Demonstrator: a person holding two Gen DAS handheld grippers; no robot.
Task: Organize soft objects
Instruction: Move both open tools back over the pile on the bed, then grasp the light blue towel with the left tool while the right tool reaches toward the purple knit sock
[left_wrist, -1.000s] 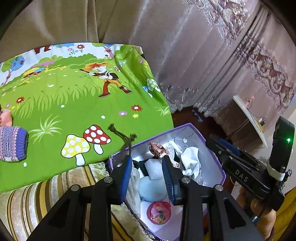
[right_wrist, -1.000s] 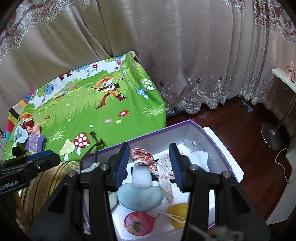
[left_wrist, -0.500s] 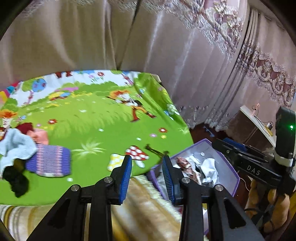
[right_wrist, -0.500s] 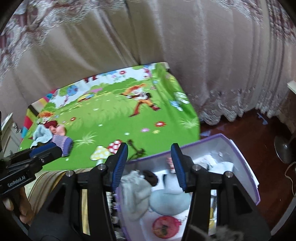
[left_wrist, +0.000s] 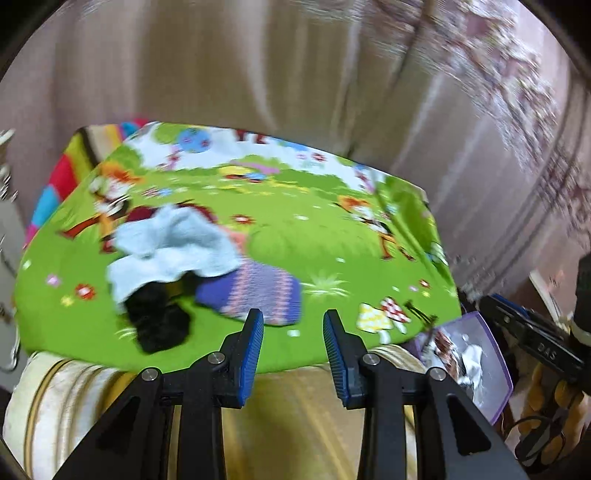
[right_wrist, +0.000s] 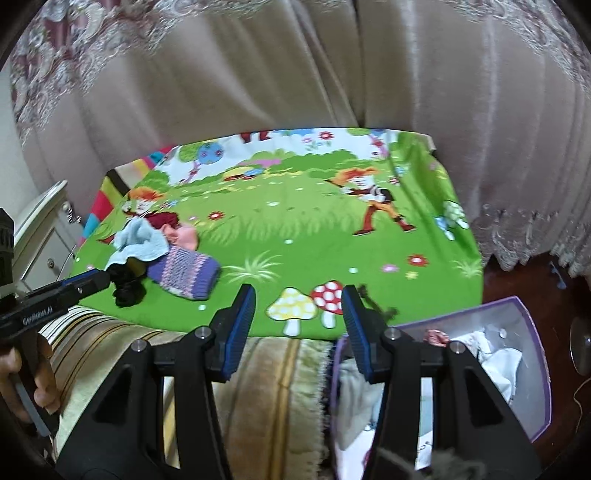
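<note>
1. A bed w/ a bright green cartoon sheet (right_wrist: 295, 229) fills the middle of both views. It has grass, flowers, spotty mushrooms (right_wrist: 306, 301) and a running cartoon kid printed on it.
2. Under the sheet, at the near edge, lies a fuzzy cream and brown striped blanket (right_wrist: 273, 373).
3. Long beige curtains (right_wrist: 258, 74) w/ lace trim hang behind the bed. A white nightstand (right_wrist: 40, 225) stands at the left. Dark wood floor (right_wrist: 517, 280) shows at the right.
4. The soft things sit in a small pile on the left part of the sheet, all touching: a light blue cloth (left_wrist: 173, 243) on top, a black bundle (left_wrist: 157, 317) under it at the front, a purple knit piece w/ pink stripes (left_wrist: 255, 291) to the right, and sth pink (right_wrist: 184, 236) behind. The left view is blurry, so the dark red bit at the back is hard to name.
5. A purple box w/ a white inside (right_wrist: 532, 354) stands beside the bed, low right. White cloth and other soft bits are in it.
6. Left gripper (left_wrist: 293, 354): blue pads apart, nothing between them, in the air near the purple knit piece.
7. Right gripper (right_wrist: 299, 332): pads spread wider, nothing between them, over the blanket edge and the box's left rim.
8. A hand (right_wrist: 26, 376) holds the left gripper's handle.
</note>
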